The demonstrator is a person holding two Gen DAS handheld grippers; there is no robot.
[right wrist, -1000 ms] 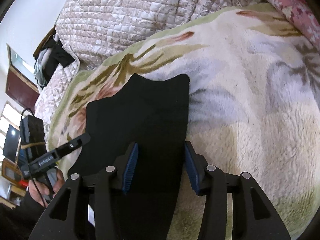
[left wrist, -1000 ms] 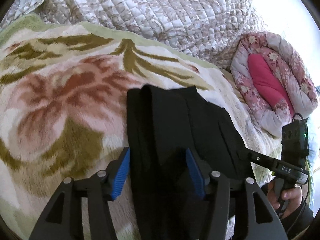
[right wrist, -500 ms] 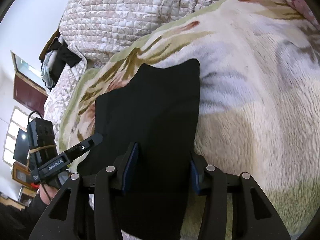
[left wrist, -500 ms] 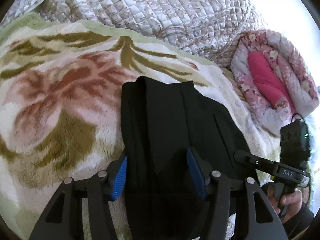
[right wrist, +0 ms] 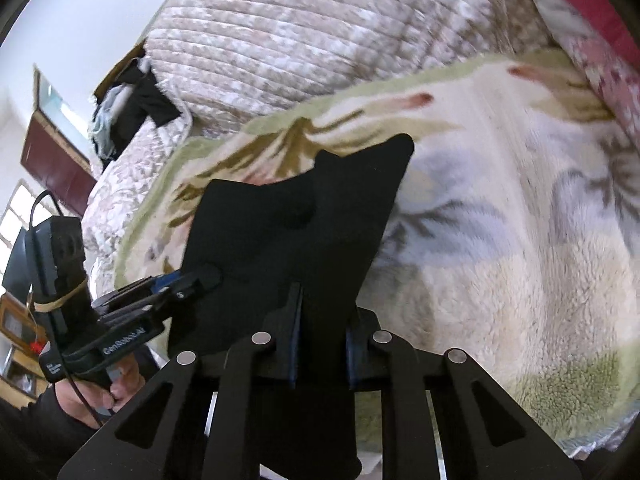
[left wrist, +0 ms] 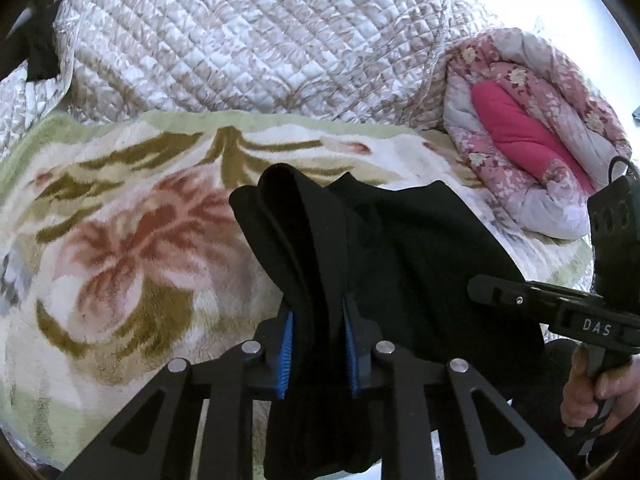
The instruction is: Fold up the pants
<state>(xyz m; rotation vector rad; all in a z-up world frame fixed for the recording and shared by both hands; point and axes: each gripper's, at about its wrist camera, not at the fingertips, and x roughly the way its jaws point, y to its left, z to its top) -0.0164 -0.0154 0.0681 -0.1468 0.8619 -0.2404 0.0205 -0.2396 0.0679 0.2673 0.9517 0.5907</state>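
Observation:
Black pants (left wrist: 404, 248) lie on a floral fleece blanket (left wrist: 120, 240), with their near end lifted. My left gripper (left wrist: 318, 344) is shut on the pants' left near edge, which bunches into folds between the blue pads (left wrist: 286, 348). My right gripper (right wrist: 320, 344) is shut on the pants (right wrist: 296, 232) at their right near edge. The far end of the pants still rests on the blanket (right wrist: 500, 220). Each gripper shows in the other's view: the right one (left wrist: 560, 304) and the left one (right wrist: 160, 292).
A quilted beige bedspread (left wrist: 248, 40) is piled behind the blanket. A rolled pink floral quilt (left wrist: 532, 128) lies at the far right. Dark clothes (right wrist: 136, 100) hang at the far left. The bed's near edge is just under the grippers.
Both grippers have closed on the near end of the pants and lifted it. The fabric now bunches up between the pads and the pants' near part has risen off the blanket.

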